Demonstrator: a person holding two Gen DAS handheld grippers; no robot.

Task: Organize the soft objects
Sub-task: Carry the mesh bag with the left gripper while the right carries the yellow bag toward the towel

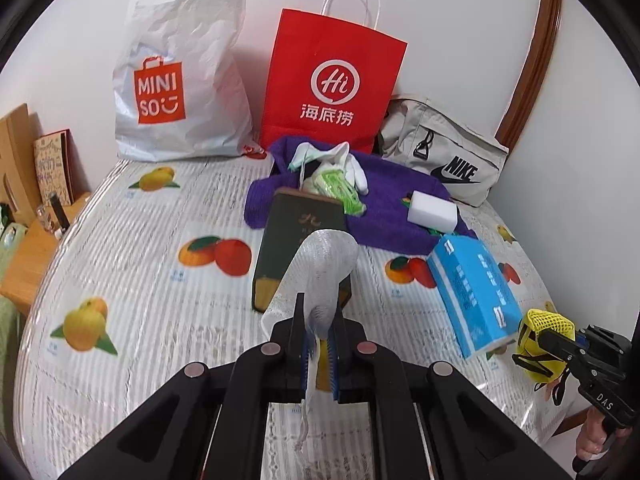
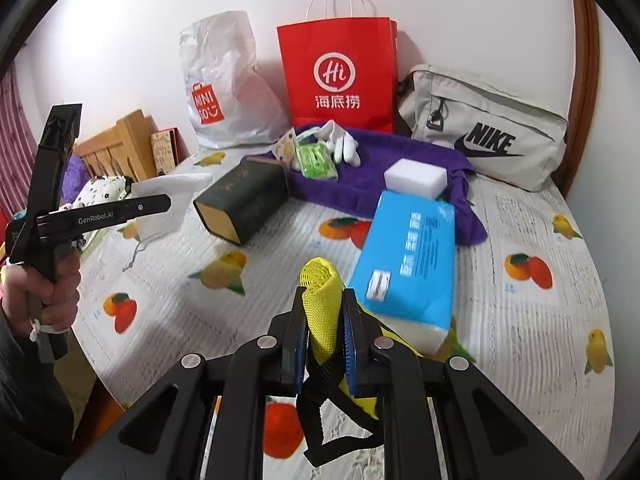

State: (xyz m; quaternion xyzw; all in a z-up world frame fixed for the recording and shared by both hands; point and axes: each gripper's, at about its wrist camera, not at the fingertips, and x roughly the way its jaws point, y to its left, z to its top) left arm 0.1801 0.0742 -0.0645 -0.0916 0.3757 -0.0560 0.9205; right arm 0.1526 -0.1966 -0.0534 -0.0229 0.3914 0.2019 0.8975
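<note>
Bright, even indoor light in both views, soft and without hard shadows; only faint grey shading on the wall (image 1: 560, 128) behind the red paper bag (image 1: 334, 80). Mild sheen on the plastic table cover (image 2: 532, 320). Strong fisheye bending toward the edges (black corners all round). Slight motion blur on the blue tissue pack (image 2: 408, 256); centre otherwise sharp.

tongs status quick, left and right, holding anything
Left tongs: shut on a white mesh bag.
Right tongs: shut on a yellow mesh bag.
</note>
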